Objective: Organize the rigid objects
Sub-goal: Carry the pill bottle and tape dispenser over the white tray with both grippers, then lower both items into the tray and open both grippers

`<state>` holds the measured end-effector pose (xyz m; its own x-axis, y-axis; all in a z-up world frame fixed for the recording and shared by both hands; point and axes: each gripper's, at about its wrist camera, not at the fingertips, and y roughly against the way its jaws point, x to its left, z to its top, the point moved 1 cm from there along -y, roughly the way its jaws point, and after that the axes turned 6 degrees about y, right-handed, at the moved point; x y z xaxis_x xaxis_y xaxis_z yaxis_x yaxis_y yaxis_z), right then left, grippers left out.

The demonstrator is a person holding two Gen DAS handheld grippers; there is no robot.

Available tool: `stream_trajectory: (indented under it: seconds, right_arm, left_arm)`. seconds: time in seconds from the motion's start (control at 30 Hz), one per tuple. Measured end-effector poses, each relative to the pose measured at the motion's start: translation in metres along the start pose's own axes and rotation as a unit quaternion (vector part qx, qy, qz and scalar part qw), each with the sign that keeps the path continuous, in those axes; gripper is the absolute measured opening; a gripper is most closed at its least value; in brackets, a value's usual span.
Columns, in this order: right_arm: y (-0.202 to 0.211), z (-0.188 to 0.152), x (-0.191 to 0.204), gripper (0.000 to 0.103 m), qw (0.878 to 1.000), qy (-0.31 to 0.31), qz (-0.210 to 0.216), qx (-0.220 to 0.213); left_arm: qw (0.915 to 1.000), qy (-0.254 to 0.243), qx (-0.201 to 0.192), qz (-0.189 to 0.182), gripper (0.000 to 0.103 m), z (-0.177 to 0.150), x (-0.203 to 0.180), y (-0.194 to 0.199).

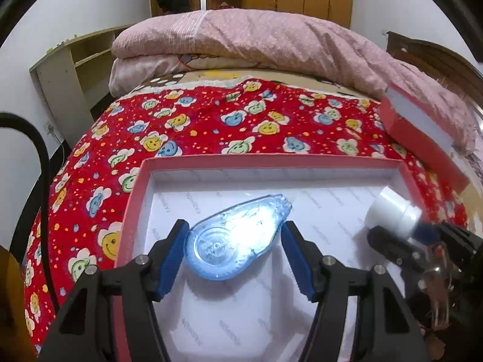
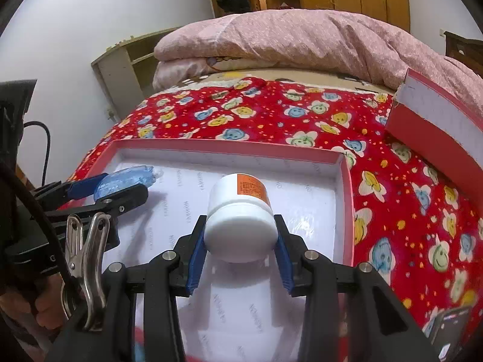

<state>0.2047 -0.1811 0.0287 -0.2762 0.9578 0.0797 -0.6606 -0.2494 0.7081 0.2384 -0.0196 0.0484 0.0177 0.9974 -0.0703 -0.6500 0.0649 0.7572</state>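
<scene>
A translucent blue plastic correction-tape dispenser (image 1: 238, 235) lies inside the shallow pink cardboard box (image 1: 132, 199) with white printed lining, between the blue pads of the left tongs (image 1: 235, 253), whose jaws stand spread with a gap on the right side. To its right, the right tongs (image 2: 241, 241) are clamped on the cap end of a white plastic jar with an orange label (image 2: 241, 208), over the same box. The box sits on a red flower-print bedspread (image 1: 211, 120); its pink lid (image 2: 437, 126) lies far right, near a folded pink quilt (image 1: 256, 39).

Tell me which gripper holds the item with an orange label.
The right gripper: its white jar carries the orange label. The left gripper brackets a clear blue tape dispenser with no label.
</scene>
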Motion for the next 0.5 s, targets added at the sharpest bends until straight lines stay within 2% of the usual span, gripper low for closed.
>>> stream_trajectory:
  seconds: [0.27, 0.5]
  right_arm:
    - [-0.011, 0.003, -0.006, 0.042, 1.0, 0.005, -0.004, 0.013]
    - [-0.017, -0.001, -0.007, 0.042, 1.0, 0.007, -0.015, 0.023]
  left_arm:
    - [0.9996, 0.007, 0.022, 0.017, 0.067, -0.001, 0.001, -0.014]
    - [0.9997, 0.008, 0.012, 0.022, 0.068, -0.007, 0.0, -0.012]
